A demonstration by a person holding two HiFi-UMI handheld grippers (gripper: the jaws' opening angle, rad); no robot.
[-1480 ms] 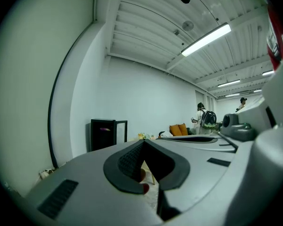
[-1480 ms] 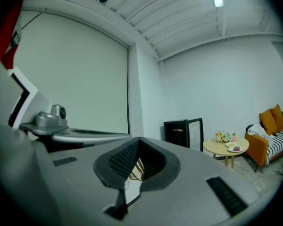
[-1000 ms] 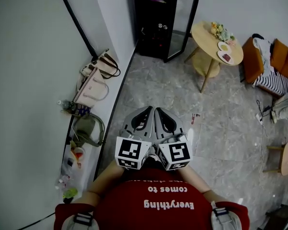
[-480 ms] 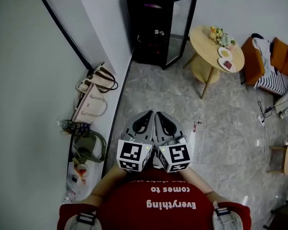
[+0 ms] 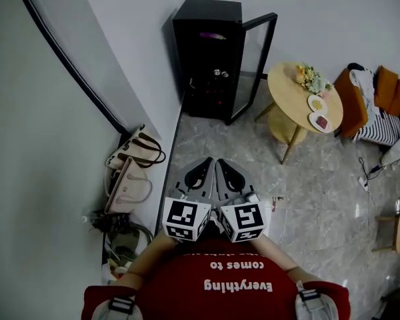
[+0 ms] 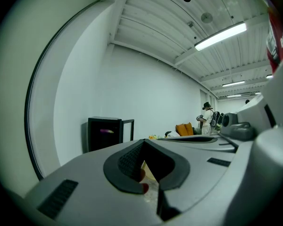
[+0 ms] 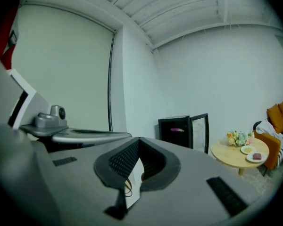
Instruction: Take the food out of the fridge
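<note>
A small black fridge (image 5: 205, 59) stands against the far wall with its glass door (image 5: 257, 62) swung open to the right. A purple item (image 5: 212, 36) lies on its top shelf, and small things (image 5: 217, 73) sit on a lower shelf. My left gripper (image 5: 206, 161) and right gripper (image 5: 221, 162) are held side by side at my chest, both shut and empty, pointing at the fridge from well short of it. The fridge (image 6: 104, 133) shows ahead in the left gripper view past the left gripper (image 6: 144, 141). In the right gripper view the fridge (image 7: 175, 131) stands beyond the right gripper (image 7: 138, 140).
A round wooden table (image 5: 295, 99) right of the fridge carries flowers (image 5: 311, 79) and two plates (image 5: 318, 112). Handbags (image 5: 130, 172) line the left wall. An orange armchair (image 5: 380, 95) and a stool (image 5: 397, 225) stand at the right. A person (image 6: 206, 119) stands far off.
I have walked forward: the fridge, the table and the bags have slid down the head view toward me. Both grippers stay shut, side by side.
</note>
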